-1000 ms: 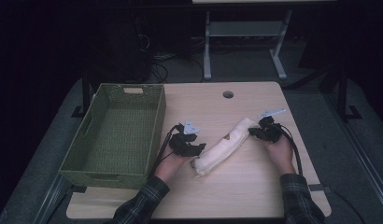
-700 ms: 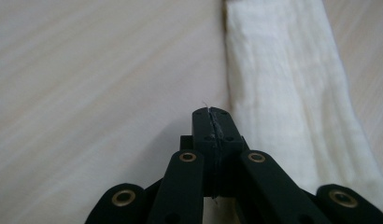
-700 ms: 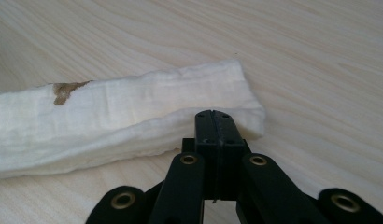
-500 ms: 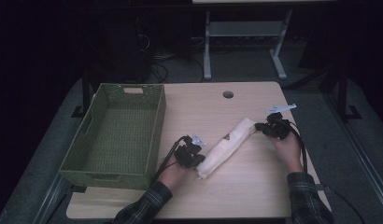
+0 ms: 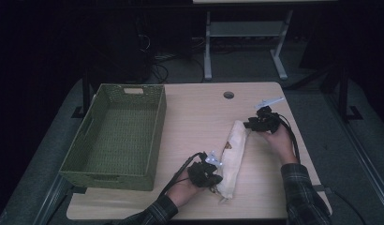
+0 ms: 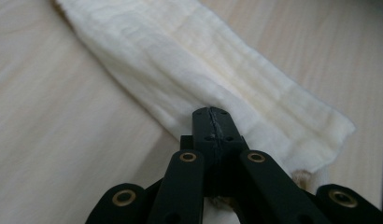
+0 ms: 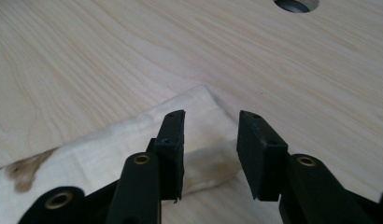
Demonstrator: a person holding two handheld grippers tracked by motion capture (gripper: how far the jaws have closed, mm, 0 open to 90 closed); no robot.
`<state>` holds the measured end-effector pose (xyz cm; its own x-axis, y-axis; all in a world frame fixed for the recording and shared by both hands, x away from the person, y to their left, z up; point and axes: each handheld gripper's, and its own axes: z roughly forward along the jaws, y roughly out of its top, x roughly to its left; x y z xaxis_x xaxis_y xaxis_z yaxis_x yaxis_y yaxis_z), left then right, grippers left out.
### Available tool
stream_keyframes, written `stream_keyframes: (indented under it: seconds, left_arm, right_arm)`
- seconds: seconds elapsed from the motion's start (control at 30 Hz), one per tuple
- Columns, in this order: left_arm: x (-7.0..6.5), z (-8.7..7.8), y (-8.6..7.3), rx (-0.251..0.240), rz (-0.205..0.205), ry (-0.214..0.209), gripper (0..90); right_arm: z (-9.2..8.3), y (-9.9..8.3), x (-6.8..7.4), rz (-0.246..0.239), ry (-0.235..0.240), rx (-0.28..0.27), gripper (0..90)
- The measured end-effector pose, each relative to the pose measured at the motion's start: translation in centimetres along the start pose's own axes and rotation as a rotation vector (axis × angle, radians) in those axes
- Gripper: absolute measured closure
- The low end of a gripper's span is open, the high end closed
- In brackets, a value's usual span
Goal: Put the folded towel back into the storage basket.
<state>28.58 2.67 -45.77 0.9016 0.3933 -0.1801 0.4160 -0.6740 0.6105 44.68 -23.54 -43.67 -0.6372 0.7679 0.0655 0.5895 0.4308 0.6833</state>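
The folded cloth (image 5: 234, 154) lies on the worktop (image 5: 195, 117) as a long cream strip, its long axis running from the lower middle of the high view up and to the right. In the left gripper view we see our left gripper (image 6: 212, 122) with its jaws pressed together on the cloth's (image 6: 213, 70) near edge, pinching a fold of it at the strip's lower end; in the high view that gripper (image 5: 210, 172) sits at the bottom centre, touching the cloth. At the upper end, our right gripper (image 7: 210, 135) has just been opening its jaws: they stand partly apart over the cloth's (image 7: 133, 140) corner, with the fabric below and between them but the pads not pressing it. In the high view this gripper (image 5: 254, 124) sits just beside the strip's top end. So each end has its own hand, and the woven green basket (image 5: 155, 136) waits to the left, nearer our left hand.
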Motion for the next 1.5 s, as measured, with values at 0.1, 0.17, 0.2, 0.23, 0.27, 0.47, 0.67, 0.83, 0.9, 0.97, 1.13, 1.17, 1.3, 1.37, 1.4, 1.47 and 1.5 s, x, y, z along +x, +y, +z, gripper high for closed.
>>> stream_keyframes:
  seconds: [0.1,0.17,0.2,0.23,0.27,0.47,0.67,0.83,0.9,0.97,1.13,1.17,1.3,1.37,1.4,1.47,1.5]
  left_arm:
    - [-0.8,0.5,0.2,-0.003,0.033,-0.022,89.7]
    - [-1.2,0.7,0.3,-0.011,0.045,-0.03,89.7]
    - [-1.2,0.6,0.4,-0.008,0.061,-0.029,89.7]
    - [-1.0,0.5,0.4,-0.01,0.07,-0.03,89.0]
    - [-0.9,0.4,0.4,-0.022,0.064,-0.032,86.0]
    - [0.1,-0.8,1.6,-0.077,0.156,-0.037,66.7]
    - [0.2,0.0,3.0,-0.078,0.289,-0.11,47.8]
    - [0.0,1.4,2.9,-0.037,0.354,-0.167,41.9]
    - [0.2,1.8,2.8,-0.026,0.376,-0.169,40.5]
    - [0.4,2.2,2.6,-0.014,0.388,-0.173,39.6]
    - [0.6,2.4,2.4,-0.01,0.405,-0.161,42.8]
    - [0.7,2.4,2.3,-0.016,0.404,-0.157,46.2]
    - [1.3,2.4,2.3,-0.035,0.388,-0.152,65.4]
    - [1.5,2.4,2.4,-0.035,0.382,-0.149,78.2]
    - [1.5,2.4,2.5,-0.029,0.381,-0.148,81.1]
    - [1.4,2.3,2.5,-0.026,0.387,-0.144,83.8]
    - [1.3,2.3,2.6,-0.023,0.397,-0.134,84.2]
  right_arm:
    - [0.7,0.6,0.1,-0.02,0.001,0.004,59.6]
    - [1.2,0.5,0.1,-0.02,0.004,-0.004,58.1]
    - [1.3,0.5,0.0,-0.018,0.01,0.0,57.1]
    - [1.5,0.4,0.0,-0.018,0.019,0.006,56.3]
    - [1.8,0.2,-0.1,-0.017,0.029,0.011,55.2]
    - [1.8,0.1,-0.1,-0.034,0.044,0.002,52.6]
    - [2.3,-0.1,-0.2,-0.046,0.047,0.009,53.0]
    - [3.0,-0.4,-0.2,-0.066,0.066,0.03,51.7]
    - [3.3,-0.5,-0.2,-0.077,0.068,0.037,51.3]
    - [3.5,-0.6,-0.2,-0.087,0.069,0.047,51.4]
    - [3.5,-0.9,-0.4,-0.071,0.104,0.037,58.6]
    - [3.5,-0.9,-0.4,-0.078,0.109,0.038,62.5]
    - [3.5,-0.9,-0.1,-0.072,0.141,0.043,76.2]
    - [3.5,-0.9,-0.2,-0.06,0.157,0.043,79.2]
    - [3.5,-0.9,-0.1,-0.049,0.159,0.05,80.2]
    - [3.5,-0.8,-0.1,-0.041,0.159,0.056,81.7]
    - [3.5,-0.8,-0.1,-0.04,0.158,0.059,82.0]
